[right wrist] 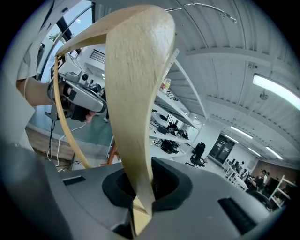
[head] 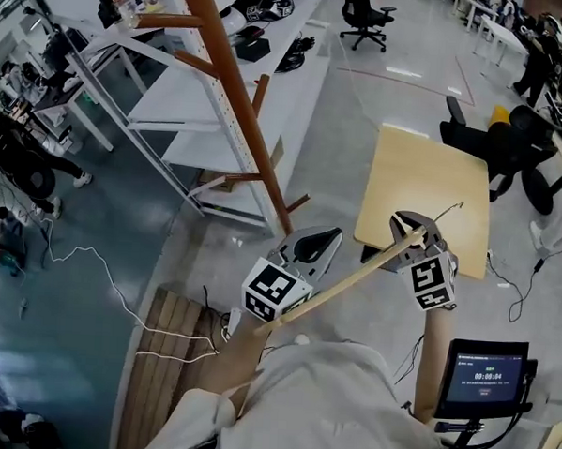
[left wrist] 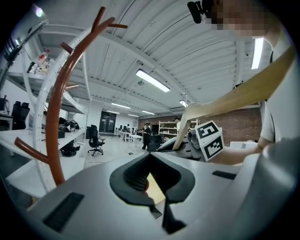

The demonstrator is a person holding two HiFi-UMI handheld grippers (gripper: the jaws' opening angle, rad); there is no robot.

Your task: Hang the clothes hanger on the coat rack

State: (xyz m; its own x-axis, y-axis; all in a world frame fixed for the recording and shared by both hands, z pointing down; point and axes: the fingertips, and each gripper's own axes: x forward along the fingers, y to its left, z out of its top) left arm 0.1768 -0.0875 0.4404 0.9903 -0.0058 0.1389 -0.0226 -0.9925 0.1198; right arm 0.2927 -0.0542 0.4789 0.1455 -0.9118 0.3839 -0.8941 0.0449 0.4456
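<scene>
- the hanger [head: 353, 277] is up in the air in front of the person, not yet on the coat rack [head: 234, 80] — the rack's brown post slants across the upper left, well apart from it.
- the right tongs [head: 412, 237] are clamped narrow on one wooden arm of the hanger, close to the neck. from their own camera the pale wood runs out from between the jaws and arches away. gripping near the neck, i'd say, leaves the wire hook [head: 448, 214] free and easy to steer.
- the hook pokes out past the right tongs, seen against the pale table [head: 425, 170] below, with nothing on it. that is the part that has to go over a peg.
- the left tongs [head: 322, 242] hold nothing. their jaws stand only a narrow way apart, and the hanger's long arm passes beside and over them rather than between them. the pale patch in the gap looks to me like the table beyond, though i can't be sure.
- my guess is the left tongs sit alongside to steady the far end, since a grip on one side alone lets a hanger swing.
- the pegs [head: 261, 94] slant upward off the post, so the hook would need carrying across and lowering onto one — most of the job lies ahead.
</scene>
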